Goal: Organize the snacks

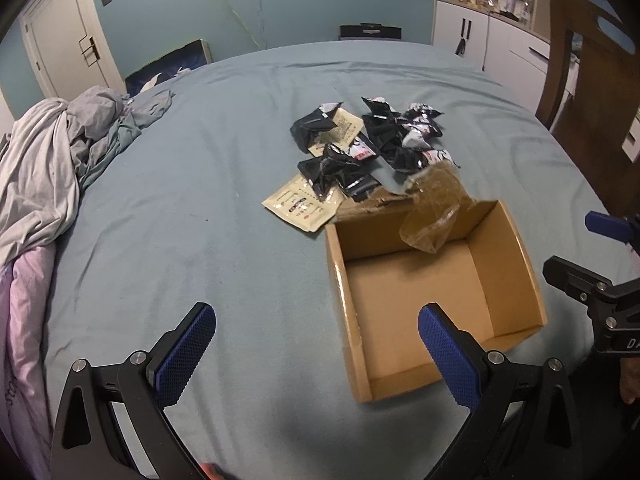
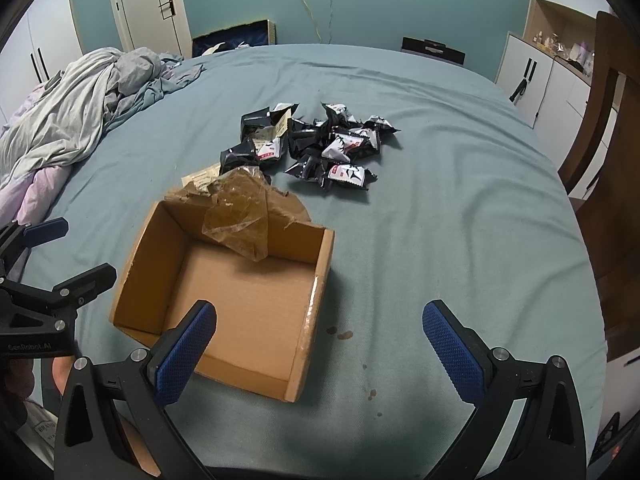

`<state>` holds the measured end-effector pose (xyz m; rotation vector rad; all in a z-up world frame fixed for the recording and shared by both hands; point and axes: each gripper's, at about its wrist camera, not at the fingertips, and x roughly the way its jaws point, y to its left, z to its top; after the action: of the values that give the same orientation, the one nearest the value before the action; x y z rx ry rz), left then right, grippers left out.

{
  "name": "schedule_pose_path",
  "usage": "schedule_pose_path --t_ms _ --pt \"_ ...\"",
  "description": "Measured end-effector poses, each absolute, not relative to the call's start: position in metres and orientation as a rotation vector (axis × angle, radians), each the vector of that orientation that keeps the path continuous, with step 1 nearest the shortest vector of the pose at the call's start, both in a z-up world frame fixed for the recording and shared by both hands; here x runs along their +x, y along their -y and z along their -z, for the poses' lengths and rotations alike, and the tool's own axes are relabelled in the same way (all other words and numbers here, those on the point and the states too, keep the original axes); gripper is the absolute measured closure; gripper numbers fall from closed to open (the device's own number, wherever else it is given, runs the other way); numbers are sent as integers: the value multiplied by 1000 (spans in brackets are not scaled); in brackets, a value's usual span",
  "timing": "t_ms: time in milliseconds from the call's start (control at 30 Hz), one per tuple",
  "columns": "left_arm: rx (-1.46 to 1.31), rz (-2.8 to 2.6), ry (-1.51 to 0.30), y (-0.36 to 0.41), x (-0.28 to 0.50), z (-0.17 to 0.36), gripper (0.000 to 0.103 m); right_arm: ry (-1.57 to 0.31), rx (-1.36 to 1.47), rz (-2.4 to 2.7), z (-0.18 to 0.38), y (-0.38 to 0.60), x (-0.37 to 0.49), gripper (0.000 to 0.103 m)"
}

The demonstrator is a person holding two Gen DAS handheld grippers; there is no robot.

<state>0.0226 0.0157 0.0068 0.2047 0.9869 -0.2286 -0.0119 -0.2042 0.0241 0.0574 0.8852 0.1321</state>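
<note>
An open, empty cardboard box (image 1: 516,248) (image 2: 320,272) lies on the blue-grey bed sheet (image 1: 200,200) (image 2: 440,240), with crumpled clear tape (image 1: 432,216) (image 2: 240,216) hanging from its far torn flap. Behind it is a pile of several black-and-white snack packets (image 1: 384,132) (image 2: 340,144) and beige sachets (image 1: 300,204) (image 2: 200,178). My left gripper (image 1: 316,344) is open and empty, hovering at the box's near left. My right gripper (image 2: 320,344) is open and empty over the box's near right corner; it also shows at the right edge of the left wrist view (image 1: 600,256).
Rumpled grey and pink bedding (image 1: 60,152) (image 2: 80,108) is heaped at the left. A wooden chair (image 1: 584,80) (image 2: 612,160) stands at the right of the bed. White cabinets (image 1: 480,36) (image 2: 540,76) and a door (image 2: 144,4) are beyond. Small brown stains (image 2: 344,334) mark the sheet.
</note>
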Motion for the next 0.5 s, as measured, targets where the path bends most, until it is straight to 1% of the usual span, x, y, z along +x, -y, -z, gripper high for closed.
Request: schedule_pose_path --t_ms 300,500 --pt "139 242 -1025 -25 48 0 0 -889 95 -146 -25 218 4 0" --pt "105 241 -1077 -25 82 18 0 -907 127 -118 -28 233 34 0"
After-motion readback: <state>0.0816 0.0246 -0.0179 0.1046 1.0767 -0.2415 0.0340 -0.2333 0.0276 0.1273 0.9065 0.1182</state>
